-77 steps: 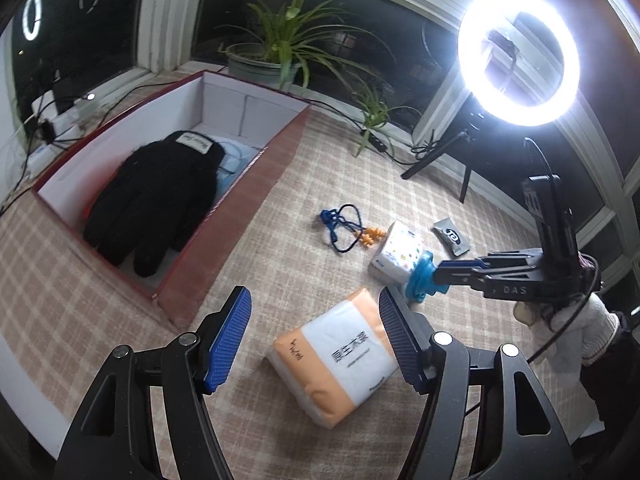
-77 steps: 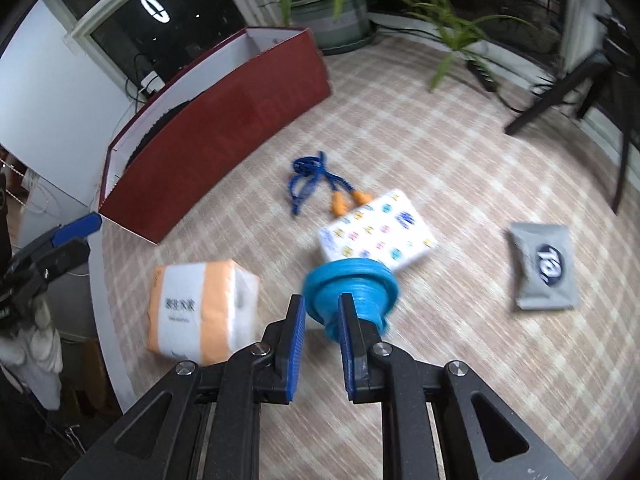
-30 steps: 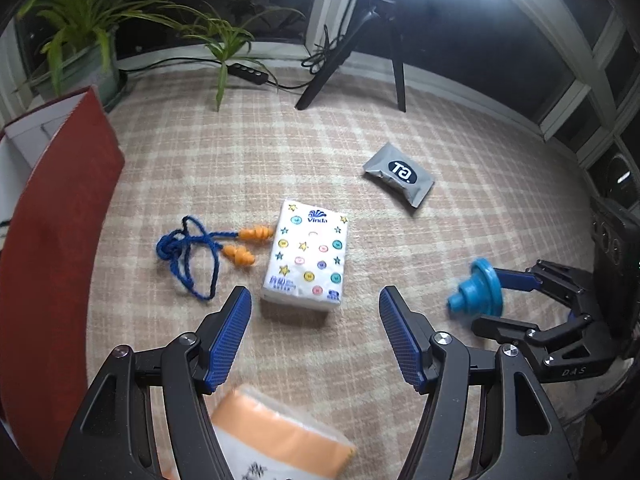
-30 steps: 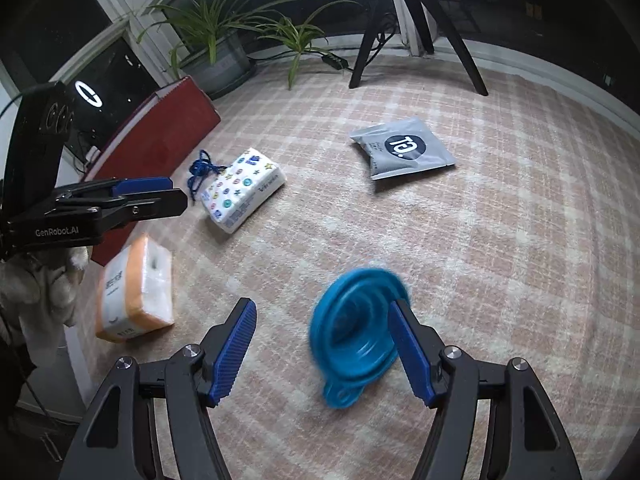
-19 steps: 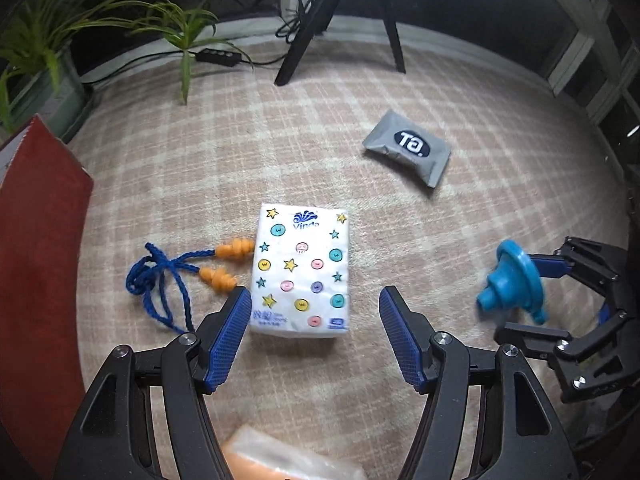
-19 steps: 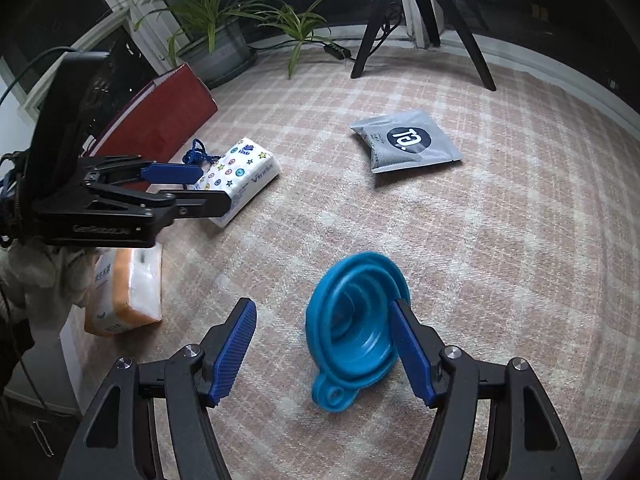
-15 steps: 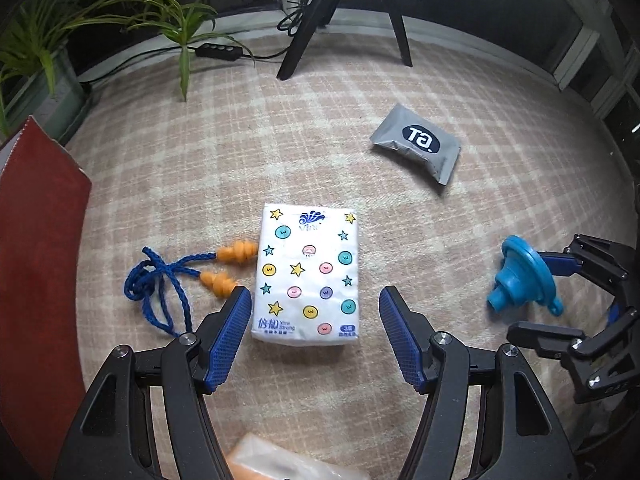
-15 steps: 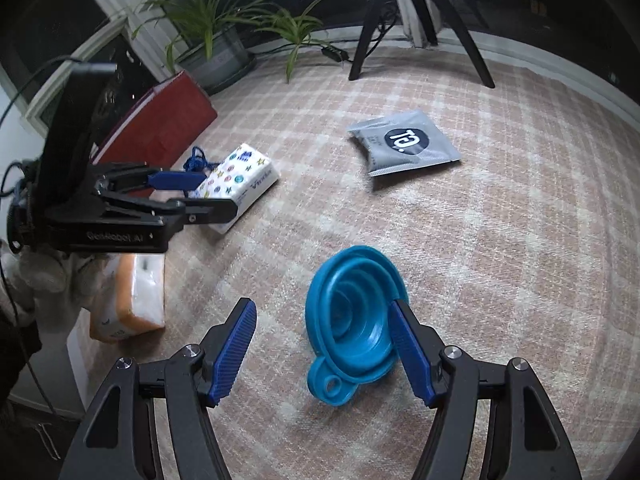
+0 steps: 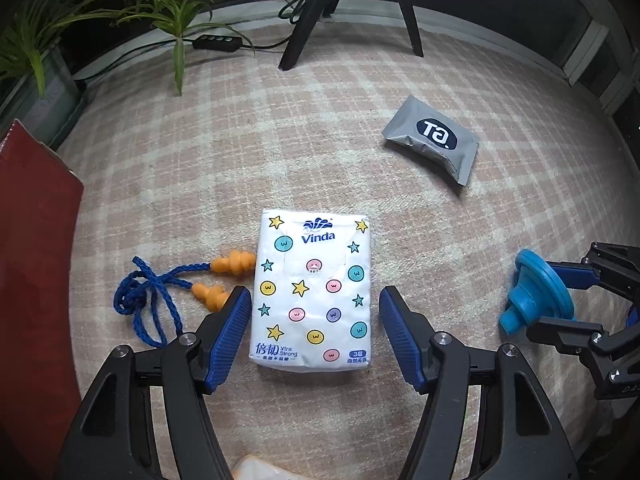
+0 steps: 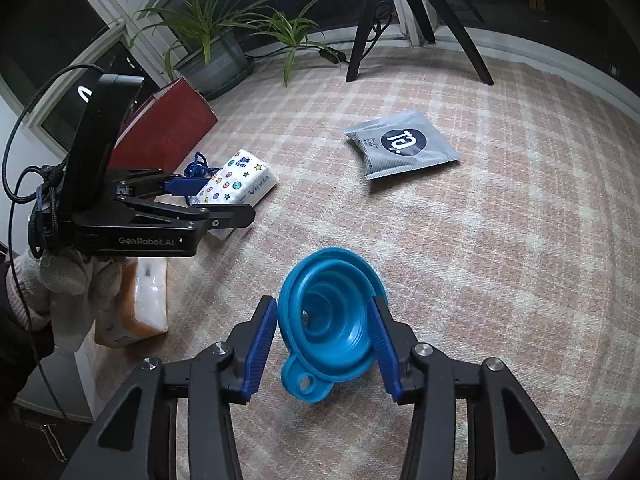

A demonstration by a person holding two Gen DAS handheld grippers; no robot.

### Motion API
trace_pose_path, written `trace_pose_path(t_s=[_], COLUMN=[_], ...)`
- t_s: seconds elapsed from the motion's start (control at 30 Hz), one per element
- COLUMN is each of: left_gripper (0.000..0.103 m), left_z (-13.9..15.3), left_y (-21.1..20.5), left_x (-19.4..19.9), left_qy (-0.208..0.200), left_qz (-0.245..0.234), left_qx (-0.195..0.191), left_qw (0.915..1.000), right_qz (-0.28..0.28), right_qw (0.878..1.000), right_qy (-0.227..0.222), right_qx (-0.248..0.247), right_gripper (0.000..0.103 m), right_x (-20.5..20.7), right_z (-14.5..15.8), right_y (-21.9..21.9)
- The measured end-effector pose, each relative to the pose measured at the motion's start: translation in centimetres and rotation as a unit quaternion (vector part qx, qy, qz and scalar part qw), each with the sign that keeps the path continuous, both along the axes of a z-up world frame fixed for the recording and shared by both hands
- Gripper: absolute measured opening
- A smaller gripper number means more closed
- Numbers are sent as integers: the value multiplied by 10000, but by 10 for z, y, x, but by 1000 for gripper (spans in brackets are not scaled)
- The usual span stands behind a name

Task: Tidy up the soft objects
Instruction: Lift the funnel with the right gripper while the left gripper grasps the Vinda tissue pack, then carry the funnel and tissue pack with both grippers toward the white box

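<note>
Blue funnel [image 10: 332,320] between closing right gripper [image 10: 324,344] | left gripper [image 9: 314,332] wide over tissue pack [image 9: 314,292]

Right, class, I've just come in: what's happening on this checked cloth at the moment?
A person works two handheld grippers. The left gripper hangs open over the white Vinda tissue pack, its pads not touching it. The right gripper is closing around a blue funnel. The orange earplugs and grey sachet lie untouched.
</note>
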State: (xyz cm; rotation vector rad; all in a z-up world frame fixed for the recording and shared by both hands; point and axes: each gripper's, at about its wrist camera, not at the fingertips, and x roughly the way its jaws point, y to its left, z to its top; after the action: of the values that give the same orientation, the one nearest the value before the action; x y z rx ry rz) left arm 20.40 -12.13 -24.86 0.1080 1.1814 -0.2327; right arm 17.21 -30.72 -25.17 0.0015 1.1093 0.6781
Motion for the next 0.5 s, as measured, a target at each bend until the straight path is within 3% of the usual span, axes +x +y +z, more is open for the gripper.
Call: trace_pose_path(t_s=[0.1,0.2,0.4,0.5], left_gripper=[66,57,52,52], left_z=[-2,-3,-3,-2], left_y=[-1,-2,1,3], left_x=[1,1,1,0], left_qy=[0,-4,-24,-47], left_qz=[-22,-49,-1,14], left_qx=[27,34,-24,-55], left_qw=[10000,10000,10000,10000], right_qz=[38,73,103,101], right_qw=[10000,9999,9999,9999], right_qy=[-12,-25,-59,-62], right_qx=[-67,-99,-61,-42], right_gripper=[42,42,19,16], right_x=[0,2,2,0], right_z=[-1,-2,1,3], right_y=[4,10,11,10])
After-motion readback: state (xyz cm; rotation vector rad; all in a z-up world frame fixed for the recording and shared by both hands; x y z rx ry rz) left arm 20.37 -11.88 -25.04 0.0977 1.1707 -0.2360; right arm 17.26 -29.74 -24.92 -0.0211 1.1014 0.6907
